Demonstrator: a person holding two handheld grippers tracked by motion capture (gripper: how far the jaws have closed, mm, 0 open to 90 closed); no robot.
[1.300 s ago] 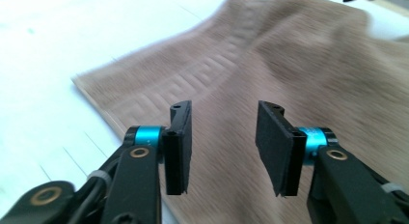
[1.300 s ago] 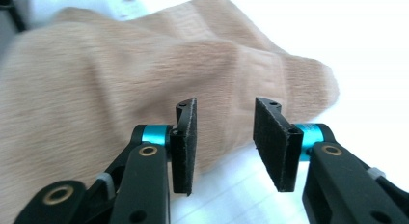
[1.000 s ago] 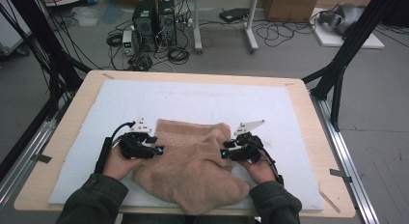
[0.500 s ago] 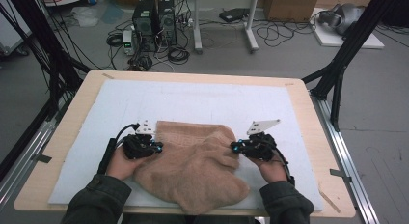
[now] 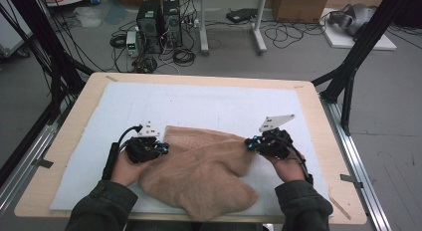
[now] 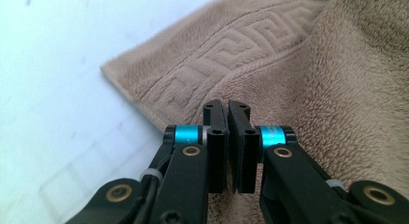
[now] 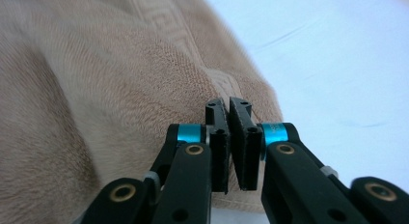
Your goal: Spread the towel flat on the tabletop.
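Both pairs of jaws are pinched closed on the towel (image 5: pixel 204 166). Left gripper (image 5: pixel 158 148) grips its left edge, right gripper (image 5: pixel 250 144) its right edge.

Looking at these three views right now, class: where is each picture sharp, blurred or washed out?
High view: evenly lit and soft, the towel casting faint shadow. Left gripper view: the towel's key-pattern border is crisp, while the white mat glares pale blue. Right gripper view: the right gripper is sharp, the towel near the lens blurs.
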